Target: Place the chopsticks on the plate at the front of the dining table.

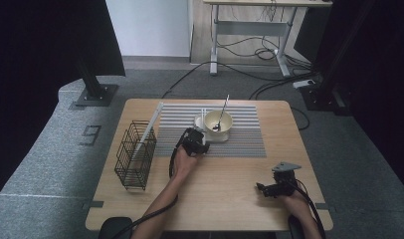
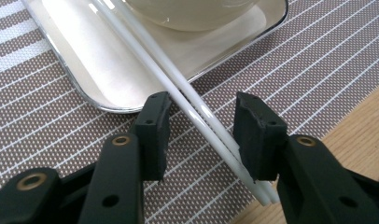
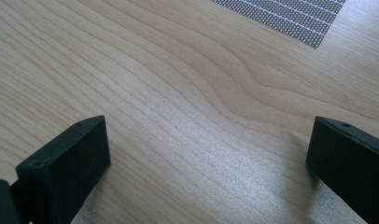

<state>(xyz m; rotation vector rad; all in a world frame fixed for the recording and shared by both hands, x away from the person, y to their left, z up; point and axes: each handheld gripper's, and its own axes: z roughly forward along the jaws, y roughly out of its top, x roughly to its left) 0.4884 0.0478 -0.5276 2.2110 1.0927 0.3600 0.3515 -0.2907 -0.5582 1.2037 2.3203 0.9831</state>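
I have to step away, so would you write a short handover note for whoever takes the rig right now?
Left tongs: open, jaws astride the pair of white chopsticks, not yet closed on them.
Right tongs: open, over bare table, holding nothing.
The chopsticks lie from the tray onto the striped mat; bowl with spoon sits on the tray. Wire basket stands at the table's left.
Done: nothing gripped yet. Left: probably close on the chopsticks and lift.

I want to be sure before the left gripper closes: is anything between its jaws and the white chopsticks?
Nothing visible. The left gripper is open, and the white chopsticks run between its jaws over the striped mat, beside the tray.
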